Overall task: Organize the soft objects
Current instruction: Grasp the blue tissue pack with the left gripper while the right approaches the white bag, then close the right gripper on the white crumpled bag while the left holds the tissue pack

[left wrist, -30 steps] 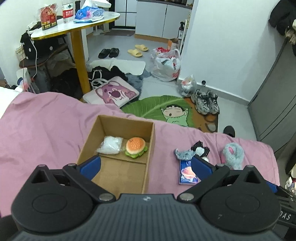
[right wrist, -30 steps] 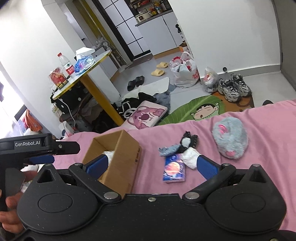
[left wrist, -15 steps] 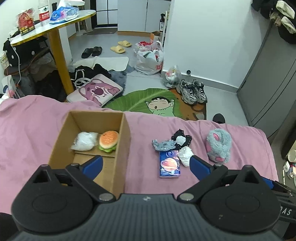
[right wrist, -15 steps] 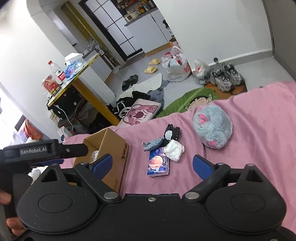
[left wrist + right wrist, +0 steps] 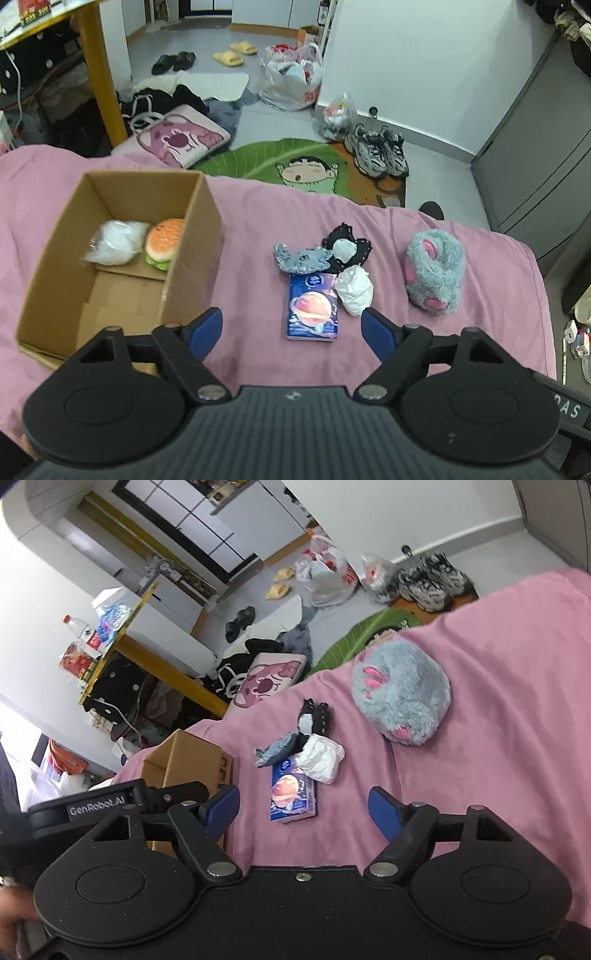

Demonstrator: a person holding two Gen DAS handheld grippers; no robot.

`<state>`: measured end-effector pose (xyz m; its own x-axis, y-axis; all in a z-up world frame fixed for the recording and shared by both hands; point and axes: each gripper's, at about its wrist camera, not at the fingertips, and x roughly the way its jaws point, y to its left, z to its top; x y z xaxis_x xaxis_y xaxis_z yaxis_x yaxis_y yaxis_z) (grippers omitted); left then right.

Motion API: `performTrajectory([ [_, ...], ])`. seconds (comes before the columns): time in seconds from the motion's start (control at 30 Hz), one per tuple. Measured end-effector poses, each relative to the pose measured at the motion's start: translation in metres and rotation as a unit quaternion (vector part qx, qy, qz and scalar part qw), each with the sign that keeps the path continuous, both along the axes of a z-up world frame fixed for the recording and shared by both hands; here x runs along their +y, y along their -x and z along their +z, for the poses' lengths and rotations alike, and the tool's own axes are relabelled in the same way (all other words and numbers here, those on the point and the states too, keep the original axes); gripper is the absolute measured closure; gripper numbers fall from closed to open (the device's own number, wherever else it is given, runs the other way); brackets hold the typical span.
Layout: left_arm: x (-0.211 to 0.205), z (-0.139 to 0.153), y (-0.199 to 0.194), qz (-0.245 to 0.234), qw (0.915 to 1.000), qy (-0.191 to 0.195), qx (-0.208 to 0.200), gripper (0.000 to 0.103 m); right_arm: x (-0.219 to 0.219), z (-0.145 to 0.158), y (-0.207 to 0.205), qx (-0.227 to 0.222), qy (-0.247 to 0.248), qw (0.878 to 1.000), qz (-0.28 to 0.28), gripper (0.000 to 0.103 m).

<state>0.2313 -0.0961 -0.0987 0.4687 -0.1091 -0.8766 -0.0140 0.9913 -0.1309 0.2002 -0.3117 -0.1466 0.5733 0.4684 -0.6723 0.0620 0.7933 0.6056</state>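
a lived-in home, a small bedroom-studio: a bed under a pink sheet [image 5: 258, 206], slippers [image 5: 236, 53] and sneakers [image 5: 376, 155] on the grey floor, a cartoon rug [image 5: 295, 166], a plush cushion [image 5: 181, 138], a yellow-legged table [image 5: 99, 74], and kitchen cabinets [image 5: 192, 513] beyond.

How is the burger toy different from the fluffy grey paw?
The burger sits inside the box; the paw lies loose on the pink sheet. The burger looks smooth, orange and green; the paw is shaggy grey with pink pads. The paw looks bigger. Both seem soft.
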Motion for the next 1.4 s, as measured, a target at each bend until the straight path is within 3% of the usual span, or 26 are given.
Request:
performTrajectory([
  [0.5, -0.023, -0.075, -0.038, -0.017, 0.9975, 0.011, 0.068, 0.025, -0.004, -0.029, -0.03, 0.069, -0.008, 0.997, -0.022, 0.028],
  [0.73, -0.025, -0.101, -0.051, -0.019, 0.9949, 0.009, 0.098, 0.038, -0.007, -0.035, -0.039, 0.087, -0.011, 0.996, -0.03, 0.028],
  [0.93, -0.02, -0.114, -0.059, -0.013, 0.9942, 0.026, 0.104, 0.051, -0.002, -0.044, -0.052, 0.105, -0.031, 0.993, -0.036, 0.028],
  [1.1, -0.01, -0.112, -0.061, -0.001, 0.9929, 0.051, 0.107, 0.053, 0.009, -0.054, -0.062, 0.122, -0.054, 0.99, -0.04, 0.028],
  [1.4, 0.004, -0.108, -0.054, 0.004, 0.9915, 0.045, 0.122, 0.053, 0.027, -0.074, -0.074, 0.149, -0.075, 0.985, -0.05, 0.028],
])
